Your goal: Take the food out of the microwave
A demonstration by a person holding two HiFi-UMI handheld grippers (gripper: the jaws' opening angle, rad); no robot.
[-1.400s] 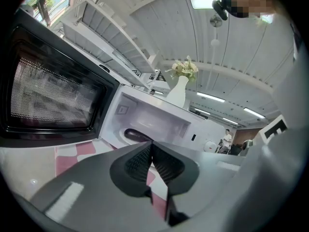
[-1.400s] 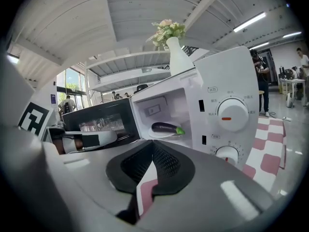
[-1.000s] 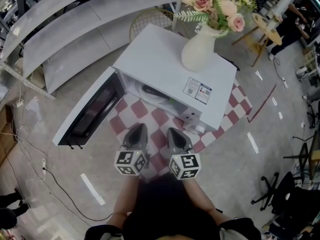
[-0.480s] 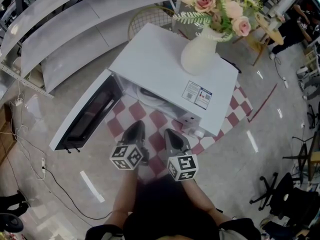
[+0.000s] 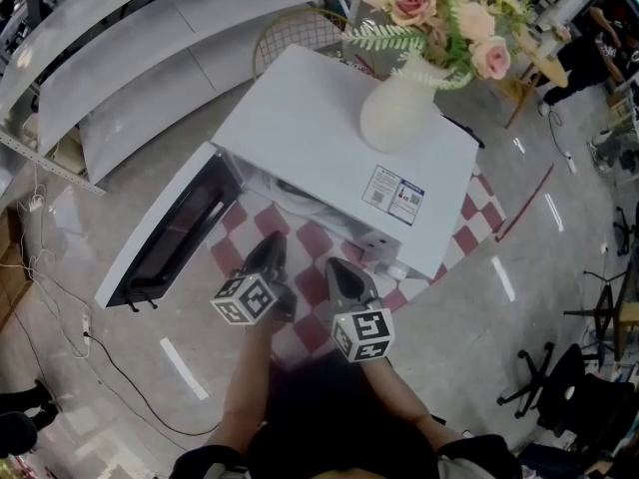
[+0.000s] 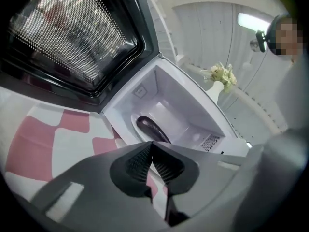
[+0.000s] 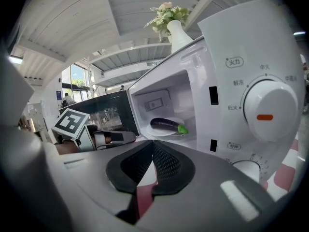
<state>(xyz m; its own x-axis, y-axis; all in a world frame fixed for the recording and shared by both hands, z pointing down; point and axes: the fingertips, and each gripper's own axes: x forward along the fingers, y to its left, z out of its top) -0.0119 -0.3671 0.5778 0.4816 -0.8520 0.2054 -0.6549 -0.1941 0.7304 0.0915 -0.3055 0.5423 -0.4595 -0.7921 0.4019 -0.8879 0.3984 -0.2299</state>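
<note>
A dark purple eggplant (image 6: 152, 128) with a green stem lies on a white plate (image 6: 137, 132) inside the white microwave (image 5: 329, 128); the right gripper view shows the eggplant (image 7: 166, 124) too. The microwave door (image 5: 170, 233) hangs wide open to the left. My left gripper (image 5: 270, 252) is shut and empty, in front of the cavity, with the left gripper's (image 6: 151, 146) jaws aimed at the eggplant. Beside it, my right gripper (image 5: 334, 267) is also shut on nothing, the right gripper (image 7: 153, 144) facing the cavity and control panel.
A white vase (image 5: 399, 108) of flowers stands on top of the microwave. A red and white checked cloth (image 5: 310, 238) lies under the microwave. The control dials (image 7: 268, 112) are at the right of the cavity. Chairs and cables stand on the floor around.
My left gripper has shifted a little to the left and lower and has rolled, so its marker cube now sits tilted. The right gripper has stayed put.
</note>
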